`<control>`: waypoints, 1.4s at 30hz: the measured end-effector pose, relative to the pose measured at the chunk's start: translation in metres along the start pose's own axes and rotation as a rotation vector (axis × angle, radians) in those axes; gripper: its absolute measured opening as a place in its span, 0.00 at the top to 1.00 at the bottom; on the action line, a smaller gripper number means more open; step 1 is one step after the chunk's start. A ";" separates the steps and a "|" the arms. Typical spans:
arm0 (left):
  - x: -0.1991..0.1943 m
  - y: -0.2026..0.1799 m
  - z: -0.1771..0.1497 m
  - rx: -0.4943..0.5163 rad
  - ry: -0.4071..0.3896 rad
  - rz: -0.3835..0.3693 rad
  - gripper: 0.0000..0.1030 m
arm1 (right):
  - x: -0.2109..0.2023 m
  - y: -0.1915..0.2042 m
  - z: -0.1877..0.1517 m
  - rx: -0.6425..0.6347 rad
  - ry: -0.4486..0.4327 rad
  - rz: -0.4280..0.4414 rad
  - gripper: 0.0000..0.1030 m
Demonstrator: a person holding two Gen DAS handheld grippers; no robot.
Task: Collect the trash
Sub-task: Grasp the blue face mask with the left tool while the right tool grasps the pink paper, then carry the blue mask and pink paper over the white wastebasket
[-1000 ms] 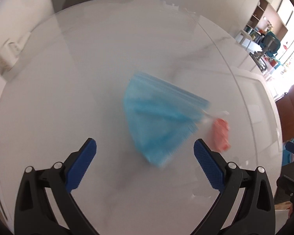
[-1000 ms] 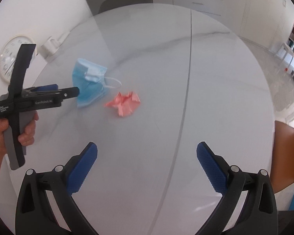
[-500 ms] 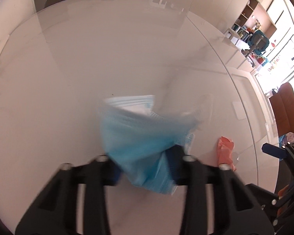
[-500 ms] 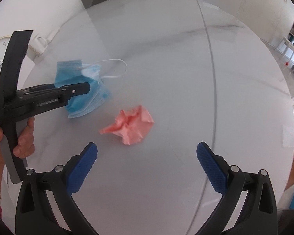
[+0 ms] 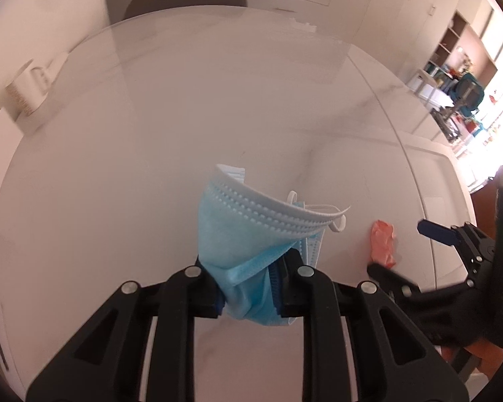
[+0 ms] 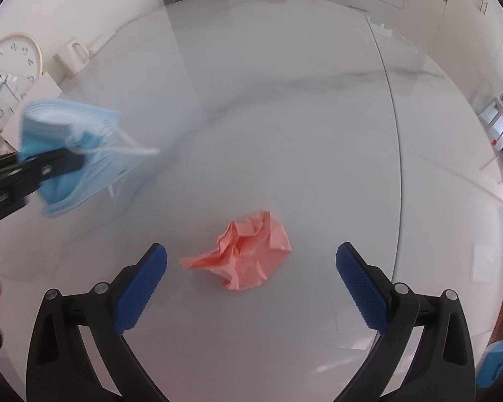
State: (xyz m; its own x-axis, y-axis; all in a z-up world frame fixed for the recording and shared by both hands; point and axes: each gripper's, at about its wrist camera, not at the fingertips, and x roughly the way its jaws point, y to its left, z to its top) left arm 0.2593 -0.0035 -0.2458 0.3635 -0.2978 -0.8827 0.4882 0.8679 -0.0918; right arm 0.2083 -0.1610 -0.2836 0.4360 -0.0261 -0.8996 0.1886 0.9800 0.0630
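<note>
The left claw (image 5: pixel 248 288) is clamped on a blue face mask (image 5: pixel 248 234), its two black fingers drawn close together with the mask's lower folds bunched between the blue pads. The rest of the mask fans out ahead of the claw, its white pleated edge curling across the top and a white ear loop (image 5: pixel 335 214) dangling off to the claw's right. From the right wrist view the same mask (image 6: pixel 70 154) hangs off the counter (image 6: pixel 285 117), blurred, well to the left of the right claw and farther out, with the left claw's dark finger (image 6: pixel 50 167) pinching it.

The right claw (image 6: pixel 251 274) stands wide, its jaws closing, blue pads well apart on either side of a crumpled pink paper (image 6: pixel 248 254). The paper lies on the white marbled counter between the fingertips and slightly ahead of them, nearer the left pad than the right; neither pad touches it. In the left wrist view that pink paper (image 5: pixel 382 244) sits to the right of the left claw, with the right claw's blue fingertip (image 5: pixel 434 231) just beyond it.

Far ahead and to the left of the right claw, a white mug (image 6: pixel 72 55) and a round wall clock (image 6: pixel 8 80) sit past the counter's edge
</note>
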 end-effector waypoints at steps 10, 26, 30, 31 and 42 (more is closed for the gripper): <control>-0.020 0.004 -0.015 -0.028 0.008 0.034 0.80 | 0.010 -0.005 0.001 0.027 0.064 0.012 0.81; -0.061 -0.012 -0.036 0.009 -0.020 0.028 0.80 | -0.069 -0.024 -0.030 0.057 -0.034 0.086 0.90; -0.083 -0.033 -0.053 0.041 -0.028 0.007 0.80 | -0.106 -0.029 -0.055 0.033 -0.049 0.095 0.90; -0.088 -0.039 -0.058 0.048 -0.028 0.001 0.80 | -0.117 -0.033 -0.065 0.025 -0.049 0.095 0.90; -0.138 -0.160 -0.130 0.120 -0.046 -0.042 0.80 | -0.193 -0.109 -0.167 -0.024 -0.011 0.127 0.90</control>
State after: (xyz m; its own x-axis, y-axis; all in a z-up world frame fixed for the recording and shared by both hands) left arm 0.0279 -0.0495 -0.1688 0.3755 -0.3533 -0.8569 0.5939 0.8014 -0.0701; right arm -0.0435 -0.2297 -0.1895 0.4643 0.0964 -0.8804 0.1104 0.9800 0.1655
